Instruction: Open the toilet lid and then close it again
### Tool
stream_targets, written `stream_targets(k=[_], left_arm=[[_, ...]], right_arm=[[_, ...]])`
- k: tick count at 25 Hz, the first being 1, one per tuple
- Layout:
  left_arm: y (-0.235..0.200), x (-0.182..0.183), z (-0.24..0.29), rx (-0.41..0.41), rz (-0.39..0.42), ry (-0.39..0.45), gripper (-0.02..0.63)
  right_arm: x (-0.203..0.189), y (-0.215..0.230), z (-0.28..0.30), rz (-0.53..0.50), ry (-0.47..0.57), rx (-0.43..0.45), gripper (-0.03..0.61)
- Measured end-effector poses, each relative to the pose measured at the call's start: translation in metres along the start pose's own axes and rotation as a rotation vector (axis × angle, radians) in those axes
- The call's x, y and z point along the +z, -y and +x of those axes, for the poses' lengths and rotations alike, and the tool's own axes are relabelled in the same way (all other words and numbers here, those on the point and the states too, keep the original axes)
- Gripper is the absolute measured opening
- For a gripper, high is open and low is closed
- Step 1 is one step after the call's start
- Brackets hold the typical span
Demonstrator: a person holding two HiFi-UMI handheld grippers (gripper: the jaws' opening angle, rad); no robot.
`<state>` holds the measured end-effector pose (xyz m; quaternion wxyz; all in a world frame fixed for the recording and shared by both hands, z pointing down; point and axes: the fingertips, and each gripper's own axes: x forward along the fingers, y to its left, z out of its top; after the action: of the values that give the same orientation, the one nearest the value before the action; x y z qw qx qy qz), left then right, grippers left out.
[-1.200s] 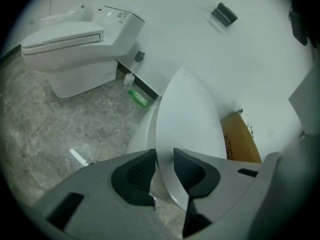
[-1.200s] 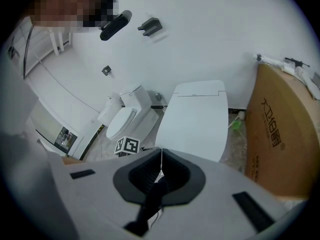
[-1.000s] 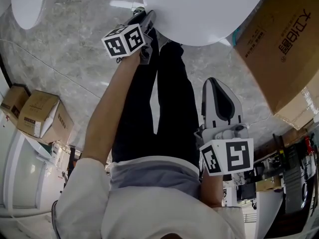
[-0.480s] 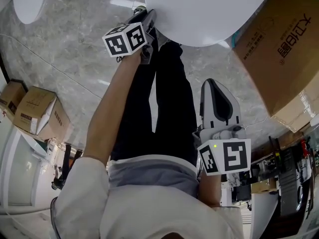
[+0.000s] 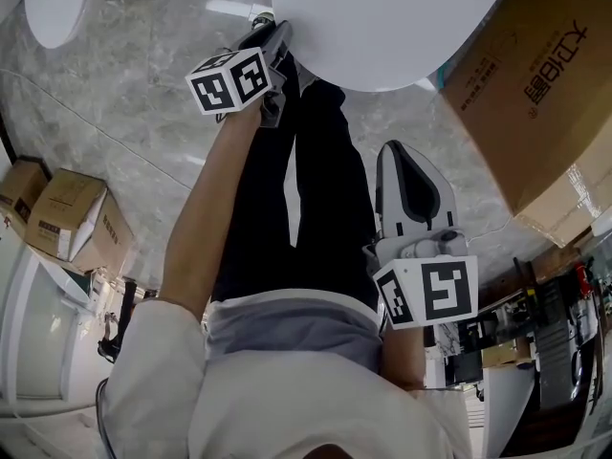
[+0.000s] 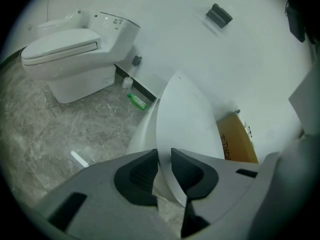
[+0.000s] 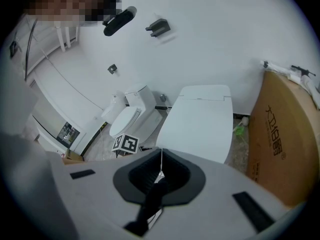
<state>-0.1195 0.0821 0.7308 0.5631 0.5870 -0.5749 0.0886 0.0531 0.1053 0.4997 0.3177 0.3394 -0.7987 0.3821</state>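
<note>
The white toilet lid (image 5: 382, 17) lies down on its toilet (image 7: 200, 121) at the top of the head view. My left gripper (image 5: 277, 34) reaches to the lid's front left edge. In the left gripper view the thin lid edge (image 6: 182, 119) runs between the two pads of that gripper (image 6: 164, 156). Its jaws have just been closing and the pads now sit against the edge. My right gripper (image 5: 411, 194) hangs back beside the person's leg, well short of the lid. Its jaws (image 7: 160, 166) are shut with nothing between them.
A second toilet (image 6: 75, 49) stands to the left. A big cardboard box (image 5: 535, 94) leans right of the lid. Smaller boxes (image 5: 72, 218) lie at the left. A green bottle (image 6: 136, 102) rests by the wall. The person's black-trousered legs (image 5: 316, 199) stand between the grippers.
</note>
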Motion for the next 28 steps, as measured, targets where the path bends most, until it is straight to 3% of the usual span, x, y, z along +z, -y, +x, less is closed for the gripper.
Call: stream_targets(k=[28], left_arm=[[0.039, 0.028, -0.043, -0.025, 0.062, -0.04, 0.075]], right_arm=[[0.038, -0.015, -0.028, -0.018, 0.046, 0.014, 0.011]])
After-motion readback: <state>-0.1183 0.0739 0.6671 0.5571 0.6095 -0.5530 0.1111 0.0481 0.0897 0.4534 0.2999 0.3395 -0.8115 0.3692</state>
